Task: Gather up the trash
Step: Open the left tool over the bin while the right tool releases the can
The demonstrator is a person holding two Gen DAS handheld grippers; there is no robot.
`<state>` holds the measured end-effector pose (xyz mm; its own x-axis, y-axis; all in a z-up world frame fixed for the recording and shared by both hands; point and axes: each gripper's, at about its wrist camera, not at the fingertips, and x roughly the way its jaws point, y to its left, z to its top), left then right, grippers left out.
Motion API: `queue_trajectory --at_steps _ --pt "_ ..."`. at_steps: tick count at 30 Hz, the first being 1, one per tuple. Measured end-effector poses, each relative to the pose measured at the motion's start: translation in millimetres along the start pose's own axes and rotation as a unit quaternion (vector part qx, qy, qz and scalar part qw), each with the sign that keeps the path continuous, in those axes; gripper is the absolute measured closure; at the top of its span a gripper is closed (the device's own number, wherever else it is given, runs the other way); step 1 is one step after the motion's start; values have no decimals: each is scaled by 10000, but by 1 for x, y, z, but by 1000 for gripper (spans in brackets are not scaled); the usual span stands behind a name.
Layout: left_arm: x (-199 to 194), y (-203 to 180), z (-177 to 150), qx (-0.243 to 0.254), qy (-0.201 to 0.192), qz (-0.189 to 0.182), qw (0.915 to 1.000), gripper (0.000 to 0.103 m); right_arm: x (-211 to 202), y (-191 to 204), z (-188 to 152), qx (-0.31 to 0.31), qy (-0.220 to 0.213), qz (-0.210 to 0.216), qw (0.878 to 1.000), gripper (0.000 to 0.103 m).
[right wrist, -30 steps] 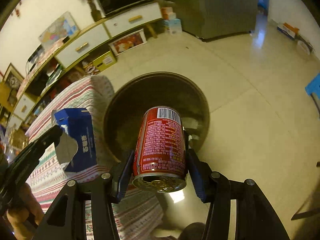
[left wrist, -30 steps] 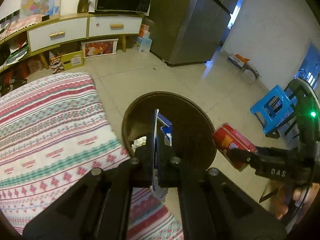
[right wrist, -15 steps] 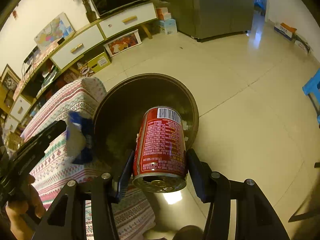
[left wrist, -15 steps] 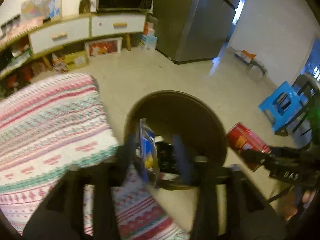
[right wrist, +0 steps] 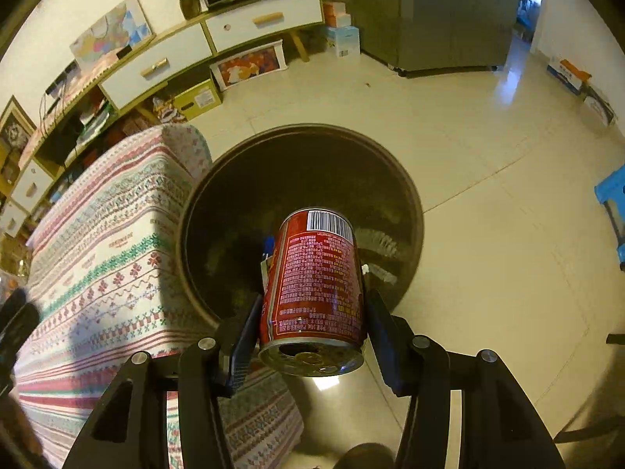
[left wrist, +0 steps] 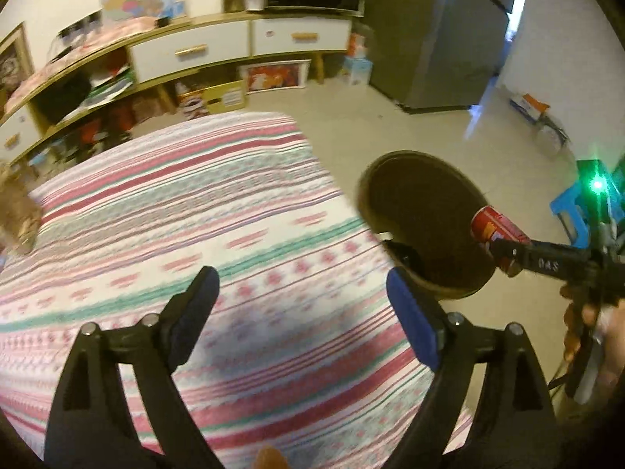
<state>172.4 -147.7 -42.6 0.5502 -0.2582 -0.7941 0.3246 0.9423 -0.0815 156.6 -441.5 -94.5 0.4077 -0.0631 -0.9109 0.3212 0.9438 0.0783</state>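
Both wrist views angled down – shared dark bin, striped cloth

Counted: one red can, one round dark bin, two grippers, one blue stool, possibly one blue carton inside.

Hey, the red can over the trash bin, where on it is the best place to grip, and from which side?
Grip the red can across its round side wall, near the bottom end, coming from behind its base along its length. The smooth cylinder gives two opposite curved faces for the pads. The right gripper holds it that way now, with the can's far end tilted over the dark bin.
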Motion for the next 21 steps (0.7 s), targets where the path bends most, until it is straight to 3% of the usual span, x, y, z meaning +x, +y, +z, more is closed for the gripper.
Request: queue_trajectory --at_steps 3,6,12,17,18,20,21 --pt "-11 16 -10 -15 -42 281 9996 3 13 6 2 22 103 -106 9999 49" --pt "-20 32 -22 -99 -142 448 9988 1 24 11 5 -6 171 -192 9997 49" --pt "-28 45 -33 -120 -89 434 9989 1 34 19 10 -162 164 -349 9991 49" --pt "-36 49 -38 -141 -123 409 9990 1 31 23 14 -199 -105 109 9997 48" --pt "-38 50 -39 -163 -134 402 9990 1 26 24 14 -170 -197 190 9995 46" --pt "-43 54 -42 -212 -149 390 9989 1 14 21 15 -31 -396 208 9990 31" --pt "-46 55 -43 -243 -152 376 9989 1 8 20 14 36 -478 248 9985 30"
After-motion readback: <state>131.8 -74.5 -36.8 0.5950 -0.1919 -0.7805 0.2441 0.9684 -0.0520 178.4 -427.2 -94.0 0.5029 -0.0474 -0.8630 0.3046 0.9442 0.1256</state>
